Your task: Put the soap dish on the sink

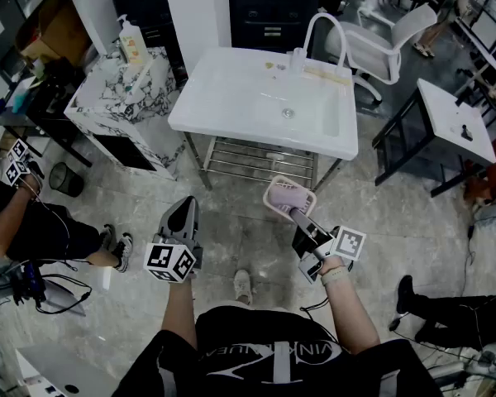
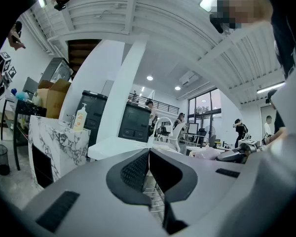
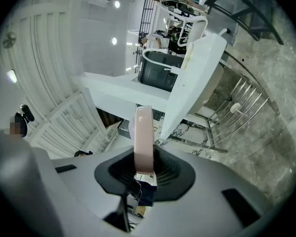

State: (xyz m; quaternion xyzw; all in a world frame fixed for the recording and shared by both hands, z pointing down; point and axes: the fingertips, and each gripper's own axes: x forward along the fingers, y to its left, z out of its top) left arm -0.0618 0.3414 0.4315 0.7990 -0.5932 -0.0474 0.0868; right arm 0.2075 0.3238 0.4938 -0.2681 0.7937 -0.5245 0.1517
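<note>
Pink soap dish (image 1: 288, 197) pinched in rt claw (image 1: 295, 214), near white sink (image 1: 223, 98).

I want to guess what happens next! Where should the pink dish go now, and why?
Probably forward, up over the sink: the right gripper grips the dish by its rim, in the air short of the sink's front edge, so it likely needs carrying over the white top first.

Ceiling lamps (image 2: 149, 77) light the room evenly, with only soft shadows. From my head the white sink (image 1: 231, 98) glares nearly featureless. Both gripper views bulge and darken toward their round edges, and my left fingers (image 2: 134, 171) loom close, slightly soft.
</note>
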